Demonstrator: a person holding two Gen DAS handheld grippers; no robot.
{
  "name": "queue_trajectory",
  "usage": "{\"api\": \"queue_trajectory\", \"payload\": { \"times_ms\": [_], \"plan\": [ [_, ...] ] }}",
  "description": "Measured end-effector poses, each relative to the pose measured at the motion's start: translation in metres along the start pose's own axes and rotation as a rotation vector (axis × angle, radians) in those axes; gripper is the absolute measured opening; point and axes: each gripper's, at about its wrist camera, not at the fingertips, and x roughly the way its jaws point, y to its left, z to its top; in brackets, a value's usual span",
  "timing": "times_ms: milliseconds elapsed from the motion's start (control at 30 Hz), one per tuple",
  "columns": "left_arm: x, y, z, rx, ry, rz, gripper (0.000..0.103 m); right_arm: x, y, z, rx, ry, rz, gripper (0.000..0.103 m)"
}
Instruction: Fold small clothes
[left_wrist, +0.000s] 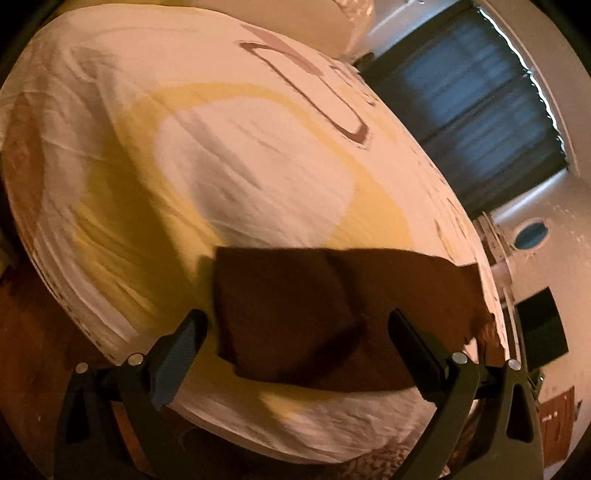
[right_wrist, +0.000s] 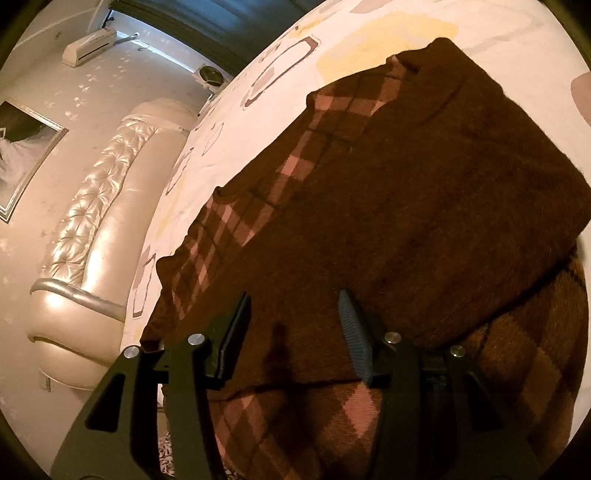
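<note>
A brown sweater (right_wrist: 424, 206) with pink-and-brown argyle panels lies on the bed, a plain brown part folded over the patterned part. My right gripper (right_wrist: 295, 299) hovers just over its near portion, jaws apart, and no cloth is pinched between the fingers (right_wrist: 351, 321). In the left wrist view the same sweater (left_wrist: 295, 310) is a dark brown folded shape near the bed's edge. My left gripper (left_wrist: 295, 325) stands wide open above it, one finger (left_wrist: 184, 343) beside the fold's left edge and the other over its right part, holding nothing.
The bedspread (left_wrist: 240, 166) is white with yellow and brown shapes. A padded cream headboard (right_wrist: 96, 221) lies to the left, with a framed picture (right_wrist: 22, 147) and an air conditioner (right_wrist: 92, 40) on the wall. Dark curtains (left_wrist: 472, 103) hang beyond the bed; the wooden floor (left_wrist: 33, 332) is below.
</note>
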Motion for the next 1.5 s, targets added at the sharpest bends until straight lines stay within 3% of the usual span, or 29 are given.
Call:
{"api": "queue_trajectory", "payload": {
  "times_ms": [67, 200, 267, 367, 433, 600, 733, 800, 933, 1100, 1267, 1400, 1500],
  "plan": [
    [-0.003, -0.001, 0.0, -0.009, -0.012, 0.036, 0.075, 0.0, 0.001, 0.0, -0.002, -0.003, -0.005, 0.05],
    [-0.005, 0.008, 0.002, -0.064, -0.001, 0.04, 0.063, 0.001, 0.001, -0.001, 0.002, -0.01, -0.005, 0.05],
    [-0.008, 0.016, 0.003, -0.097, 0.006, 0.057, 0.044, 0.001, 0.001, -0.002, 0.0, -0.015, -0.006, 0.05],
    [-0.01, 0.017, 0.003, -0.091, 0.031, 0.076, 0.031, 0.0, 0.0, -0.002, -0.002, -0.015, -0.005, 0.05],
    [-0.011, 0.011, 0.003, -0.063, 0.048, 0.099, 0.025, 0.0, 0.0, -0.001, 0.002, -0.015, -0.002, 0.05],
    [-0.016, -0.004, 0.004, -0.036, 0.057, 0.063, 0.024, 0.001, -0.001, 0.0, 0.006, -0.02, 0.004, 0.05],
    [-0.009, -0.02, 0.007, 0.0, 0.083, 0.098, 0.023, 0.001, -0.001, 0.0, 0.007, -0.022, 0.004, 0.05],
    [-0.006, -0.028, 0.007, 0.015, 0.108, 0.094, 0.004, 0.001, -0.001, 0.0, 0.01, -0.022, 0.006, 0.05],
    [-0.011, -0.064, 0.014, 0.063, 0.116, 0.044, 0.004, -0.001, 0.0, 0.002, 0.017, -0.014, 0.006, 0.05],
    [-0.033, -0.137, 0.035, 0.111, 0.091, -0.059, 0.004, -0.009, 0.003, 0.003, 0.027, 0.009, 0.005, 0.05],
    [-0.048, -0.267, 0.046, 0.236, 0.089, -0.228, 0.004, -0.027, 0.007, 0.006, 0.009, 0.032, 0.012, 0.05],
    [-0.039, -0.368, 0.029, 0.359, 0.122, -0.333, 0.004, -0.047, 0.011, 0.007, -0.022, 0.032, 0.024, 0.05],
    [-0.01, -0.447, -0.002, 0.455, 0.188, -0.408, 0.004, -0.064, 0.01, 0.009, -0.029, 0.032, 0.036, 0.05]
  ]
}}
